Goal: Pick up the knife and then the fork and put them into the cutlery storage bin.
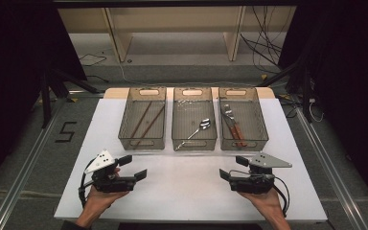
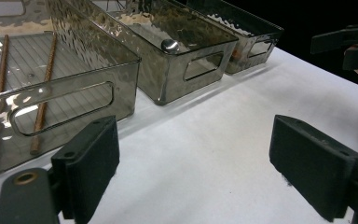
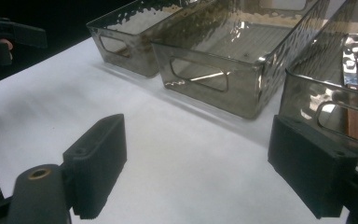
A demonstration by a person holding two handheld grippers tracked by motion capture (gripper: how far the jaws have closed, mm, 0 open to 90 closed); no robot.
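Three smoky clear bins stand in a row on the white table [image 1: 187,191]. The left bin [image 1: 142,142] holds two brown chopsticks [image 1: 143,122], also seen close by as chopsticks [image 2: 46,79]. A metal spoon [image 1: 203,124] lies in the middle bin [image 1: 206,140], its handle poking over the front wall. Cutlery with wooden handles [image 1: 235,129] lies in the right bin [image 1: 263,129]. My left gripper [image 1: 133,166] is open above the table in front of the left bin, with nothing between its jaws. My right gripper [image 1: 233,167] is open in front of the right bin, also holding nothing.
Bare white tabletop [image 2: 205,140] lies between the grippers and the bins. Beyond the table are a wooden shelf frame [image 1: 172,28], loose cables [image 1: 263,48] and dark stands. A metal rail [image 1: 326,163] runs along the floor on the right.
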